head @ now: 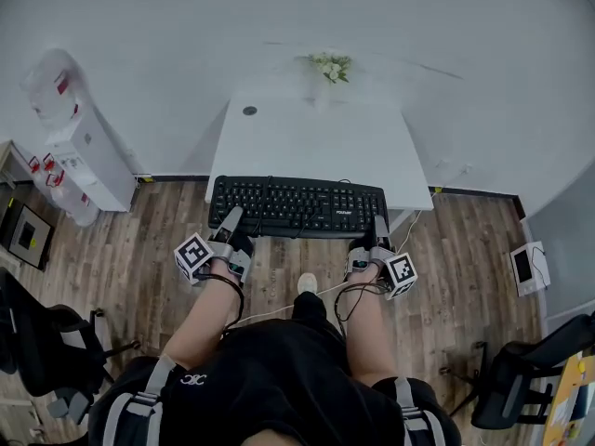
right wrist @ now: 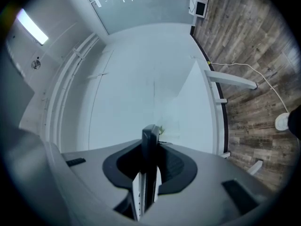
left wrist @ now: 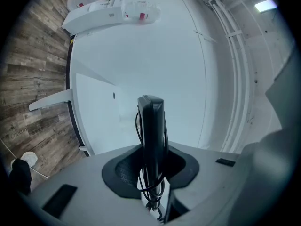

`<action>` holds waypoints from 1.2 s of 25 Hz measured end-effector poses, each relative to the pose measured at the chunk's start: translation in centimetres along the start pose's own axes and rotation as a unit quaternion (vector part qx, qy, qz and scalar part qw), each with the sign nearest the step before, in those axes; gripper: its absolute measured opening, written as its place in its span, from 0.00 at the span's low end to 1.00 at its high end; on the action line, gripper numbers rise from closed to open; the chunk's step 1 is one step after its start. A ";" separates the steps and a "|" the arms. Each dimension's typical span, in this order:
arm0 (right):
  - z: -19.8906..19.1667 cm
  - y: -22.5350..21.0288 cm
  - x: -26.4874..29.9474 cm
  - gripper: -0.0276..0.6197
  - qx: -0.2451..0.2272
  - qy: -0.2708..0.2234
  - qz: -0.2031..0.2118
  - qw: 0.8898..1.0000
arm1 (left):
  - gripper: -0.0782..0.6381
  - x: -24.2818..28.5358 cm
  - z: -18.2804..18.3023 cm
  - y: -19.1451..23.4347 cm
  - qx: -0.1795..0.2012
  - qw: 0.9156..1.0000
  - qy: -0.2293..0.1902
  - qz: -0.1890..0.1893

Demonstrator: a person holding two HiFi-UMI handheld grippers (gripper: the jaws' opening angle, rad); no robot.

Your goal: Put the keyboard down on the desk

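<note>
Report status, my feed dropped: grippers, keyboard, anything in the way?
Left gripper and right gripper both shut on the keyboard, one near each end. Keyboard over near edge of the desk. Flowers at far edge, well clear.

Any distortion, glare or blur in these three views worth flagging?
Head view: even, flat light, mild bend at the edges, keyboard sharp. Left gripper view: heavy fisheye, dark vignette, ceiling light blown out, keyboard edge slightly soft up close. Right gripper view: same fisheye and vignette, ceiling light glaring.
</note>
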State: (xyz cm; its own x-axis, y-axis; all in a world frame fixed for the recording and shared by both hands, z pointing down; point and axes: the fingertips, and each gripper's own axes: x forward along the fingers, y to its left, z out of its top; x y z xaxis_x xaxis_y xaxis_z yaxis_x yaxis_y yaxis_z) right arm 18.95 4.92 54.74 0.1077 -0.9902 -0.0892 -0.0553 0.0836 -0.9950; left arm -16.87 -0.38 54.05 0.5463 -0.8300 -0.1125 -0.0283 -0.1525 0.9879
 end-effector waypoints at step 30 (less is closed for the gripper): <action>7.7 -8.0 40.2 0.15 0.025 0.066 -0.081 0.994 | 0.22 35.9 8.4 8.1 -0.012 0.996 -0.047 0.080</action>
State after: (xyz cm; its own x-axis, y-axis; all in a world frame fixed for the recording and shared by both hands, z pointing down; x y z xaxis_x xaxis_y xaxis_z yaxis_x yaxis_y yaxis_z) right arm 31.41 -34.66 58.79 -0.0208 -0.9968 0.0769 0.0021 -0.0769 -0.9970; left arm -4.51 -35.94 57.12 0.4550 -0.8897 0.0383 -0.0889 -0.0026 0.9960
